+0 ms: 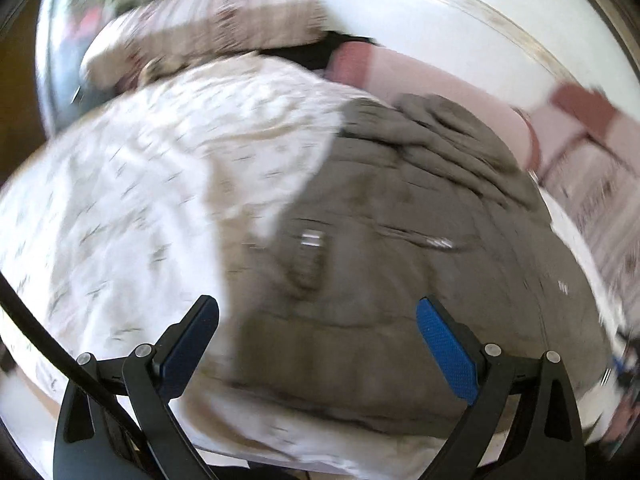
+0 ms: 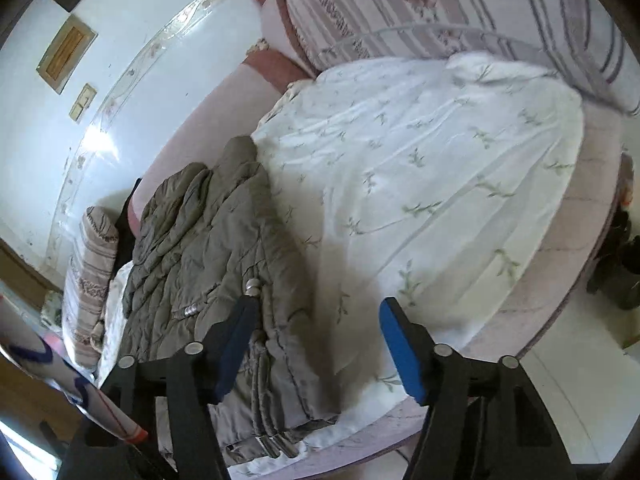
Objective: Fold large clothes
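Left tongs [image 1: 318,320] nearest the lens, blue pads spread wide, nothing between them, hanging above the near hem of the jacket [image 1: 400,220]. Left-wrist view is motion-blurred, detail is rough. Left of the jacket: white sheet [image 1: 140,200] with small leaf print, covering the bed. Far left behind it, a striped floral pillow [image 1: 208,28]. Right of the jacket, pink bed edge and wall.

Right tongs [image 2: 316,340] also spread, empty, pads clear of cloth; the left pad sits over the jacket's zip edge but whether it touches I cannot tell. In this view the jacket [image 2: 200,248] lies at the left side of the bed, lengthwise away from the camera, already doubled over along its length, sleeves bunched at the far end, zip [image 2: 264,400] and snaps running along the right edge. White sheet [image 2: 420,168] fills the middle and right, striped quilt [image 2: 440,4] at the far top.

Handling, judged: grey-olive quilted padded jacket, soft, puffy, moderately light, springs back when folded, shell likely a bit slick. Best hold looks like the stitched hem corners or the zip edge, where the cloth is thicker and flat; the puffy middle would slip. Metal snaps may catch a pad.
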`<state>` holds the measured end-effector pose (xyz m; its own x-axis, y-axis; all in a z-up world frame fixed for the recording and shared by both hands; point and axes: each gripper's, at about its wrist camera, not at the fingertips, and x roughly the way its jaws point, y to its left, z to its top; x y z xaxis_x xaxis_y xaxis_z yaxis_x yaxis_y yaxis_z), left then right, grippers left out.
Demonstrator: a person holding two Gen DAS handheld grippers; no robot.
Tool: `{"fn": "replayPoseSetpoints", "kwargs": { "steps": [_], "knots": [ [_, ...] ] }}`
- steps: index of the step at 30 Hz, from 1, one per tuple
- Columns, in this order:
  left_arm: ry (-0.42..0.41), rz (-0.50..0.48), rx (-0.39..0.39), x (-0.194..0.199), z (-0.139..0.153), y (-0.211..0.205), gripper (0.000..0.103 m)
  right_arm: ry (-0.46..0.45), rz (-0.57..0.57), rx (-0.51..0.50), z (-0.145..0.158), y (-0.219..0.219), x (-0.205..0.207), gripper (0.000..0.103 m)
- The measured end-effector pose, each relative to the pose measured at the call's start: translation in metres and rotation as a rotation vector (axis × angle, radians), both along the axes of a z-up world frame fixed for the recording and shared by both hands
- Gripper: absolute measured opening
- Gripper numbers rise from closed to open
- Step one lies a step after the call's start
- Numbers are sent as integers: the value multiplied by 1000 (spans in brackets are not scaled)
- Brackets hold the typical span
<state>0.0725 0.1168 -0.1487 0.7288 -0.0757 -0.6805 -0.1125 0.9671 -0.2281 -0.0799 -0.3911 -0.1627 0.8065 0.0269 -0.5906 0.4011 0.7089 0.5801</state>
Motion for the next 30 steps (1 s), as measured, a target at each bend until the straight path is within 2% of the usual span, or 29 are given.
{"fn": "replayPoseSetpoints", "kwargs": {
  "steps": [1,3,7,12,17,19,22,24,25,26,28,30],
  "knots": [
    [14,27,-48,3,-3,11,99,0,9,7,-1,1,2,69],
    [43,50,-195,6,-13,32,98,1,28,18,-4,4,5,68],
    [58,49,-249,8,-21,40,93,12,74,47,-13,14,12,63],
    [64,19,-259,12,-26,32,84,31,126,74,-24,32,16,62],
    [73,-28,-207,10,-29,12,74,24,193,110,-30,54,20,62],
    [73,-47,-195,5,-29,2,73,20,220,107,-31,63,21,62],
    [86,-107,-234,-2,-34,-11,73,21,287,107,-33,82,26,62],
    [86,-141,-229,-5,-35,-22,73,21,286,75,-32,87,27,62],
    [74,-144,-205,-6,-34,-26,69,18,280,74,-31,87,27,55],
    [63,-143,-185,-6,-32,-28,66,1,256,82,-30,83,26,43],
    [43,-125,-152,-6,-30,-29,55,-15,237,92,-29,77,26,36],
    [32,-109,-112,-6,-30,-29,47,0,231,80,-31,78,28,36]
  ]
}}
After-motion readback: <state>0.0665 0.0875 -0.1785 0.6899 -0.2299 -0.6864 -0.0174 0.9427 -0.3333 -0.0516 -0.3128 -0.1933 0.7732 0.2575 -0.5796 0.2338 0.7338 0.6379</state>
